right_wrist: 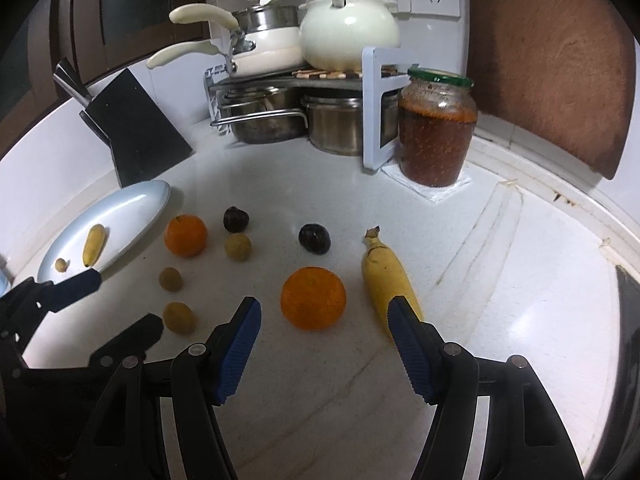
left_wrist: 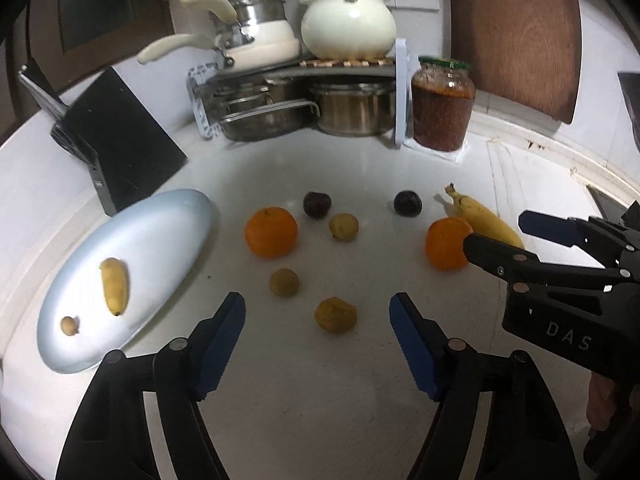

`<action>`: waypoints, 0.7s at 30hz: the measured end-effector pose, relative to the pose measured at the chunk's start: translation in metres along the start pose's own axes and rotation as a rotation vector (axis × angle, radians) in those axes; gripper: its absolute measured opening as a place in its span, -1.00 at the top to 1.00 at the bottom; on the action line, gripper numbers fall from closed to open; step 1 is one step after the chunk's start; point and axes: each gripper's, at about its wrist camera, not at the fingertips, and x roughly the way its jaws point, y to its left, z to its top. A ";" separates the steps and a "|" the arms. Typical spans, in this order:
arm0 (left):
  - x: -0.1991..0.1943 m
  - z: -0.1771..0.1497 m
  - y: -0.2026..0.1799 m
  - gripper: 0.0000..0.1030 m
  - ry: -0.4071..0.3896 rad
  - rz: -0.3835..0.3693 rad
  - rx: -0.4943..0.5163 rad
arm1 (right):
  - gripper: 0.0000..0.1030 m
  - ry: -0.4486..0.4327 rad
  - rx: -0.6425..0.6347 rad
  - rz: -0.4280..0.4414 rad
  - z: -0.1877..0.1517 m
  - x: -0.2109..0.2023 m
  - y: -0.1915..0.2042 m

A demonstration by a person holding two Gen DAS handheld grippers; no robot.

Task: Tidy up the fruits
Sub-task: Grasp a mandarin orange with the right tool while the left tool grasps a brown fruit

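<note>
A pale oval plate (left_wrist: 160, 232) (right_wrist: 132, 208) at the left holds a small banana (left_wrist: 115, 286) and a little round fruit (left_wrist: 69, 325). Loose on the white counter lie two oranges (left_wrist: 272, 232) (right_wrist: 313, 298), two dark plums (left_wrist: 317, 204) (left_wrist: 407, 203), a banana (right_wrist: 388, 276) and three small yellow-green fruits (left_wrist: 344, 227). My left gripper (left_wrist: 318, 302) (right_wrist: 126, 300) is open, and the nearest small fruit (left_wrist: 335, 315) lies untouched just ahead of its fingertips. My right gripper (right_wrist: 324, 306) (left_wrist: 496, 230) is open around the near orange without touching it; its right finger overlaps the banana's end.
A black knife block (left_wrist: 120, 140) stands behind the plate. At the back, a rack (left_wrist: 400, 92) carries steel pots, a white pot (left_wrist: 348, 24) and pans. A jar of red sauce (right_wrist: 436, 132) sits beside it. A raised rim (right_wrist: 560, 192) curves along the right.
</note>
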 end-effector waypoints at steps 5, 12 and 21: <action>0.015 0.000 0.000 -0.25 0.040 -0.025 -0.005 | -0.30 0.029 -0.002 0.012 0.001 0.015 0.000; 0.032 -0.002 0.001 -0.11 0.096 -0.071 -0.030 | -0.29 0.057 0.009 0.020 0.000 0.029 0.001; 0.046 0.000 0.000 0.27 0.130 -0.084 -0.037 | -0.25 0.065 -0.003 0.019 0.002 0.041 0.004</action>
